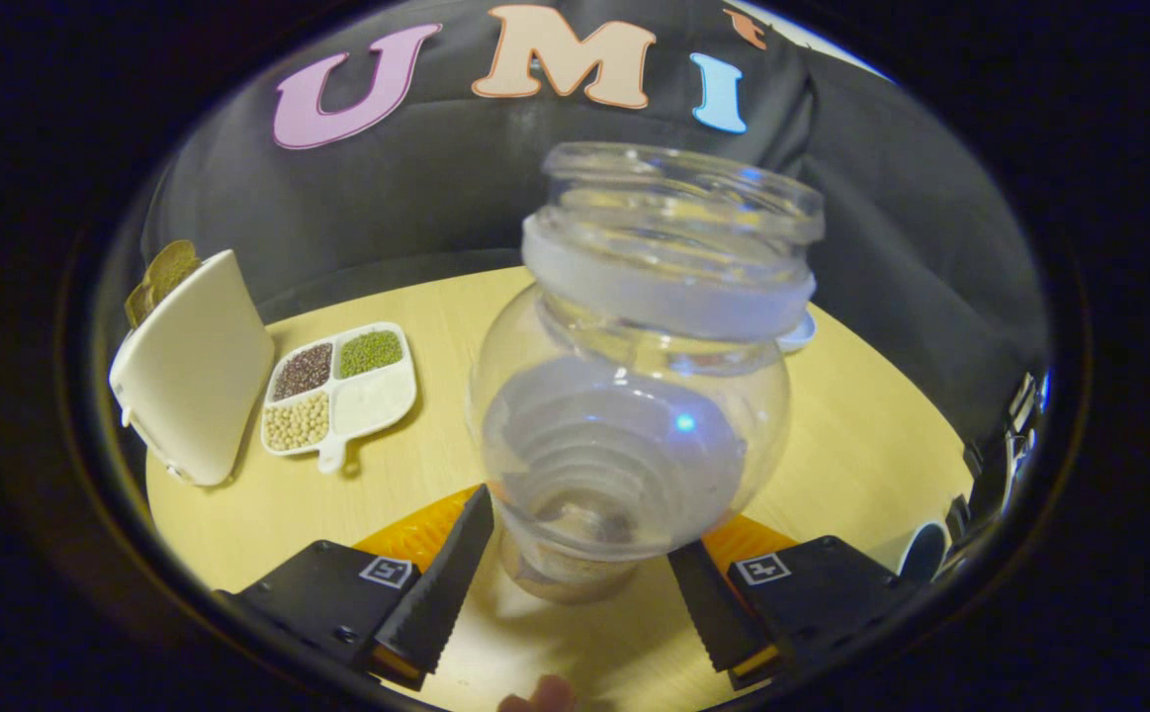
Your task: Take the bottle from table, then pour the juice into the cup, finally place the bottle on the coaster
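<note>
In the gripper view we cannot make out where the clear bottle point(639, 376) ends below, since its base blurs together with an orange coaster point(416, 534) behind the fingers. We see the hand-held gripper point(579, 578) half open, its fingers flanking the bottle's lower part, contact uncertain. On the worktop point(861, 435), a white toaster point(194, 371) and a four-part tray point(337, 391) of beans sit at ten o'clock, well apart from the bottle.

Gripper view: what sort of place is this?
Probably a staged tabletop booth: a wooden table against black cloth, a divided dish of beans, and a clear bottle between the hand-held gripper fingers.
</note>
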